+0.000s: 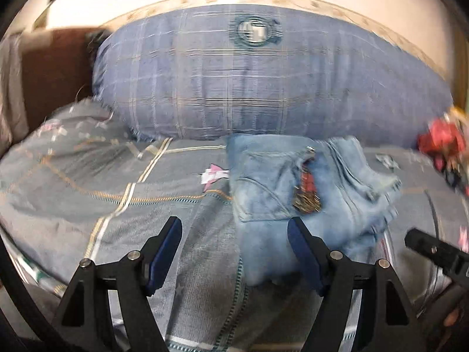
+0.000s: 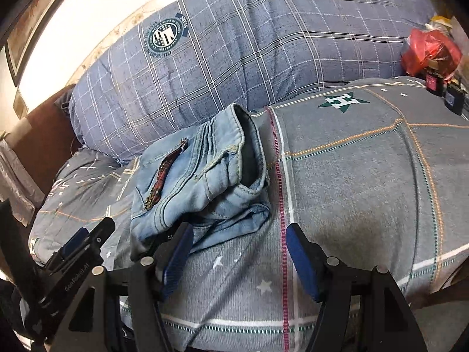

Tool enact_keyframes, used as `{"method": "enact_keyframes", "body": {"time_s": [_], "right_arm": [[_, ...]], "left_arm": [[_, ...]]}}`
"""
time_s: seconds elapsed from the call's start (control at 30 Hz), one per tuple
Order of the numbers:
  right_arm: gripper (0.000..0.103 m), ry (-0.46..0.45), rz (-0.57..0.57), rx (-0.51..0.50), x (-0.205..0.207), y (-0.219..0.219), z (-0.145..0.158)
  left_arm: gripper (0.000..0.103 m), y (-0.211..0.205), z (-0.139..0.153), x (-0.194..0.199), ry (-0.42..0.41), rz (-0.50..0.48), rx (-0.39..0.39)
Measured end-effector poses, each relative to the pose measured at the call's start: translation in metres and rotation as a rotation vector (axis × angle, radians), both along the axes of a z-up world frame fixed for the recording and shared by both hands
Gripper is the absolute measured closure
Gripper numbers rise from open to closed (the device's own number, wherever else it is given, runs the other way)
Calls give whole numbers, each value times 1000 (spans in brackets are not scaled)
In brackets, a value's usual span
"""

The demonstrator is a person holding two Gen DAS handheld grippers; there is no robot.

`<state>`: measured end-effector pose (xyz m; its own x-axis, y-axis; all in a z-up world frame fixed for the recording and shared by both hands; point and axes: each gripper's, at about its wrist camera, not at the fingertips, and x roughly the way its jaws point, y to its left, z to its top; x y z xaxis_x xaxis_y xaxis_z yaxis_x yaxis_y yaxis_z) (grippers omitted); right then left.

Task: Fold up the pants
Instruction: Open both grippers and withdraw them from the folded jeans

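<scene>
Your left gripper (image 1: 234,252) stands spread, with nothing between its blue pads; only the bedspread (image 1: 88,182) shows in the gap. The right finger overlaps the near edge of the jeans (image 1: 293,193) in the left wrist view, but whether it touches the cloth cannot be told — that view is blurred.

Your right gripper (image 2: 239,258) is likewise spread and empty. Its left finger sits at the near edge of the jeans (image 2: 205,182); its right finger is over bare bedspread (image 2: 351,190).

The jeans lie folded into a compact bundle on the bed, just in front of the plaid pillow (image 2: 249,58). The waistband opening faces the right side of the right wrist view, and a dark red patch (image 2: 164,173) runs along the top layer.

Your left gripper (image 2: 85,243) also shows at the lower left of the right wrist view, near the bundle. A red bag (image 2: 431,50) sits at the far right edge of the bed, well apart from the jeans.
</scene>
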<state>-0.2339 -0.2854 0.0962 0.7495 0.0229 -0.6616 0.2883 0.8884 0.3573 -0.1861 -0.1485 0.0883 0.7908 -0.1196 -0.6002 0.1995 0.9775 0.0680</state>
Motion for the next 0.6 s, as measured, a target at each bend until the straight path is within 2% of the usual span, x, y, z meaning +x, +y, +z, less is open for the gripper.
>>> {"method": "enact_keyframes", "body": {"time_s": [0.07, 0.2, 0.4, 0.6], "right_arm": [[34, -4, -13, 0, -7, -1, -2], [34, 0, -1, -36, -13, 4, -4], [34, 12, 7, -42, -19, 8, -7], [34, 7, 12, -96, -28, 18, -4]], "left_arm": [[28, -5, -2, -5, 19, -27, 35], [26, -5, -9, -12, 75, -53, 45], [25, -9, -10, -22, 64, -65, 67], [25, -9, -7, -35, 53, -66, 55]]}}
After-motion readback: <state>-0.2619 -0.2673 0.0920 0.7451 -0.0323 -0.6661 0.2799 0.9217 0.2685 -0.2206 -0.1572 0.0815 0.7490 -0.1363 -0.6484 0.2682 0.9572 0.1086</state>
